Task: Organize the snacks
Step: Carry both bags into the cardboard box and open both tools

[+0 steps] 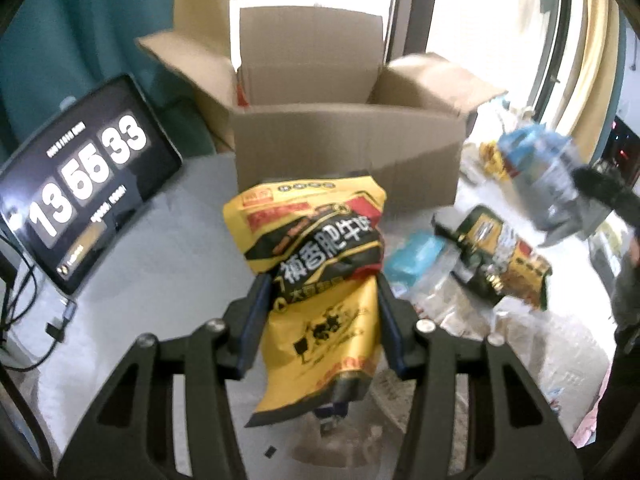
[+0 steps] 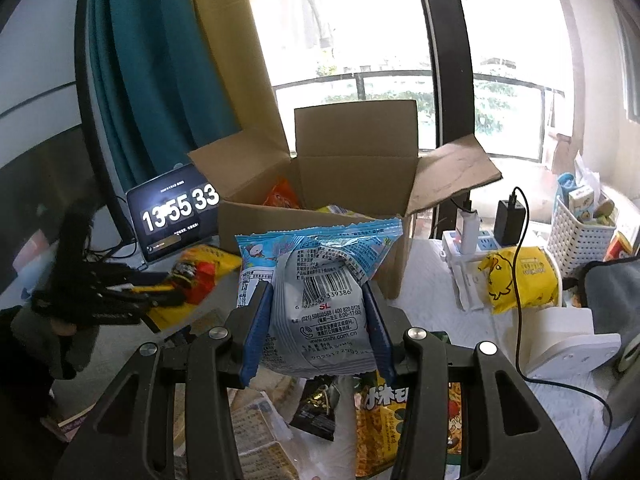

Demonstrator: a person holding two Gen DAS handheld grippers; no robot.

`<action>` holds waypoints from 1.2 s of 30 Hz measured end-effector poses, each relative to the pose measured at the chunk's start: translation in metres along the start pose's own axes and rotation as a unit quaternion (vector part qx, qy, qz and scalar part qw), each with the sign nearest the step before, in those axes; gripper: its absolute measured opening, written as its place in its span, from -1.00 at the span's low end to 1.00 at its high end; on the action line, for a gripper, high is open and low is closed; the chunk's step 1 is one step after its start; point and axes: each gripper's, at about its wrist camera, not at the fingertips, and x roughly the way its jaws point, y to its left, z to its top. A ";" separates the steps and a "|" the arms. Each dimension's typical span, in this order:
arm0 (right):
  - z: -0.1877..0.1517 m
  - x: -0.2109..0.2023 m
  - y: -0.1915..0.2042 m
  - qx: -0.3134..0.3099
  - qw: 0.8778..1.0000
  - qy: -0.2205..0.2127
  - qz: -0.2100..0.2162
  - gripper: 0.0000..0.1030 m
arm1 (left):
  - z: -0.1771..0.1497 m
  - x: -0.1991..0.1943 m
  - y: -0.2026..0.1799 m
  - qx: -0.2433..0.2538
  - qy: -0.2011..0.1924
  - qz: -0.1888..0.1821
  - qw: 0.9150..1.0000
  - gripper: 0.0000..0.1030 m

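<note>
The left gripper [image 1: 320,300] held a yellow bag [image 1: 320,280] pinched between its blue pads [image 1: 251,320], the bag crumpled and raised clear of the table [image 1: 160,280]. The right gripper [image 2: 318,320] was clamped on a blue bag [image 2: 316,300], seen from its silver back. Both bags hung before the open box [image 1: 344,152], whose four flaps stood up or out. Only the right view looked into the box, showing an orange packet [image 2: 280,196] and a yellow one inside; the left view showed just its front wall and bare inner back. Each view caught the other tool: the left showed the blue bag [image 1: 552,176] at its right edge, blurred, and the right showed the left gripper [image 2: 100,284] with the yellow bag [image 2: 196,280], also blurred. Only the right view showed a power strip [image 2: 464,256], a duck-printed yellow packet [image 2: 516,280] and a white basket [image 2: 580,240]. The left view alone showed a dark green packet [image 1: 500,264] and a teal packet [image 1: 416,256] lying on the table. A tablet [image 1: 80,200] left of the box read 13 55 33 in both views. The blue bag bore a barcode, "SL", "(021)", "400 820 0128" and "oishi.com.cn". The yellow bag carried large white Chinese characters on a black band, too blurred to read with certainty.
</note>
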 end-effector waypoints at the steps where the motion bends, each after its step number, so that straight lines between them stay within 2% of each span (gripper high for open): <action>1: 0.001 0.000 0.001 -0.001 1.000 -0.002 0.000 -0.07 | 0.001 -0.004 0.000 0.000 -0.005 0.000 1.000 -0.01; 8: 0.009 -0.003 0.004 -0.006 1.000 -0.010 -0.007 -0.07 | 0.026 -0.038 0.004 0.003 -0.063 -0.003 0.998 -0.01; 14: 0.020 0.000 0.001 -0.006 1.000 -0.020 -0.016 -0.07 | 0.045 -0.047 0.006 0.003 -0.094 -0.002 0.996 -0.01; 20: 0.033 0.005 0.002 -0.004 0.999 -0.036 -0.025 -0.07 | 0.060 -0.048 0.006 0.002 -0.116 -0.007 0.993 -0.01; 26: 0.046 0.011 0.006 -0.015 0.996 -0.065 -0.055 -0.07 | 0.076 -0.044 0.006 0.002 -0.133 -0.008 0.991 -0.01; 36: 0.072 0.038 -0.004 -0.015 0.992 -0.096 -0.079 -0.06 | 0.110 -0.030 0.007 0.000 -0.165 -0.007 0.986 -0.01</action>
